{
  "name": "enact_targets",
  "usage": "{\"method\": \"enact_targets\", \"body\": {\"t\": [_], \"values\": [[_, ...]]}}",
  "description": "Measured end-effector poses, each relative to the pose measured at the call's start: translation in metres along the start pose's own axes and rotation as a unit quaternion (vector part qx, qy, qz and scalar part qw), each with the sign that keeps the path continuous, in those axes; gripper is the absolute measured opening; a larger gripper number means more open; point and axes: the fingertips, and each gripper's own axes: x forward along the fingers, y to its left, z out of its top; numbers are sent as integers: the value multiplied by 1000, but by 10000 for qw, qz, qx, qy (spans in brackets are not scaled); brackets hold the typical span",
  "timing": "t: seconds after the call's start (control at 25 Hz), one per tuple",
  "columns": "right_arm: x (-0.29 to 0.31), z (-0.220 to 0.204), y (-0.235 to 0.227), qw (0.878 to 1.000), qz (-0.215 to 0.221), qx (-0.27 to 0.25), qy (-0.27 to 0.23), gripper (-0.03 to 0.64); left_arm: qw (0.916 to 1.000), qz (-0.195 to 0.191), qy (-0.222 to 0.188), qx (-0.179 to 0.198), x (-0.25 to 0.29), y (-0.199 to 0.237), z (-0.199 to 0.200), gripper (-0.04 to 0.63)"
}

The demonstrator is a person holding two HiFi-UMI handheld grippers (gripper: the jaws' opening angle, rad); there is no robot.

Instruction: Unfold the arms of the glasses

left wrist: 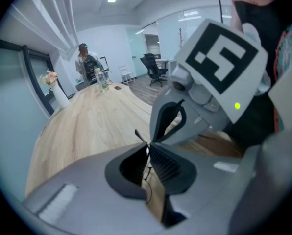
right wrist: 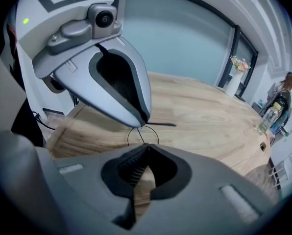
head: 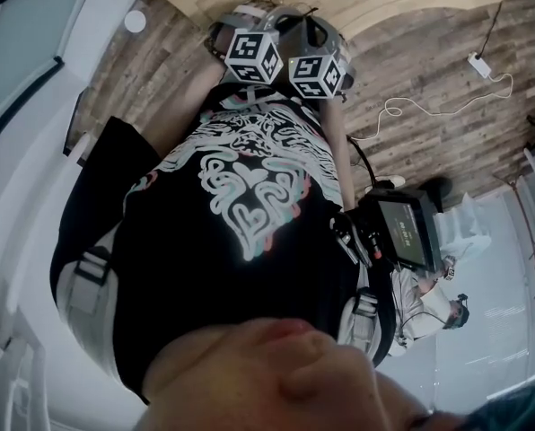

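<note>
The left gripper (left wrist: 147, 148) and the right gripper (right wrist: 146, 148) were held close together in front of the person's black shirt (head: 249, 196), with their tips almost meeting above the near edge of the desk (right wrist: 205, 116). Both were closed down to the tips, and each had a thin part of the glasses (right wrist: 142, 135) pinched there.

The glasses were a fine wire pair held in the air between the two grippers, not lying on the desk. In the right gripper view, a round wire rim showed just beyond the tips of the right gripper. One dark arm (right wrist: 163, 124) pointed straight out to the side from the tip of the left gripper. In the left gripper view, only a short dark piece of it showed beyond the tips, and a thin wire curve showed in the gap below the jaws.

In my judgement the task was in the middle. One arm seemed to be swung away from the rim, but I cannot tell if it was fully open. The second arm was not clearly visible, so it probably remained to be opened.
</note>
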Motion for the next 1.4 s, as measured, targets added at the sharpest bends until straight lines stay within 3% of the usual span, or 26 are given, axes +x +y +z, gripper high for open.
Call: {"method": "enact_targets", "body": {"t": [0.2, 0.44, 0.52, 0.68, 0.76, 0.84, 0.92, 1.16, 1.4], "values": [[6, -4, -5, 9999, 35, 11, 150, 2, 9984, 337, -255, -386, -16, 21, 2, 6], [12, -7, -10, 9993, 31, -93, 360, 2, 9894, 593, -571, -1199, -39, 47, -5, 5], [14, -8, -14, 9990, 35, -147, 411, 2, 9803, 721, -705, -1697, -48, 61, -4, 5], [15, -15, -19, 9983, 108, -187, 547, 2, 9538, 868, -1091, -2662, -58, 83, -12, 3], [19, -16, -21, 9977, 150, -188, 627, 2, 9420, 917, -1164, -3012, -60, 93, -22, 3], [19, -17, -28, 9969, 193, -151, 745, 2, 9367, 862, -1231, -3162, -56, 99, -21, 3], [19, -20, -30, 9960, 269, -124, 842, 2, 9385, 750, -1264, -3125, -52, 97, -15, 3], [18, -17, -29, 9960, 298, -104, 838, 2, 9557, 607, -1161, -2637, -41, 84, -2, 3], [16, 4, -24, 9976, 371, -19, 581, 2, 9531, 511, -1254, -2706, -44, 85, 0, 3]]}}
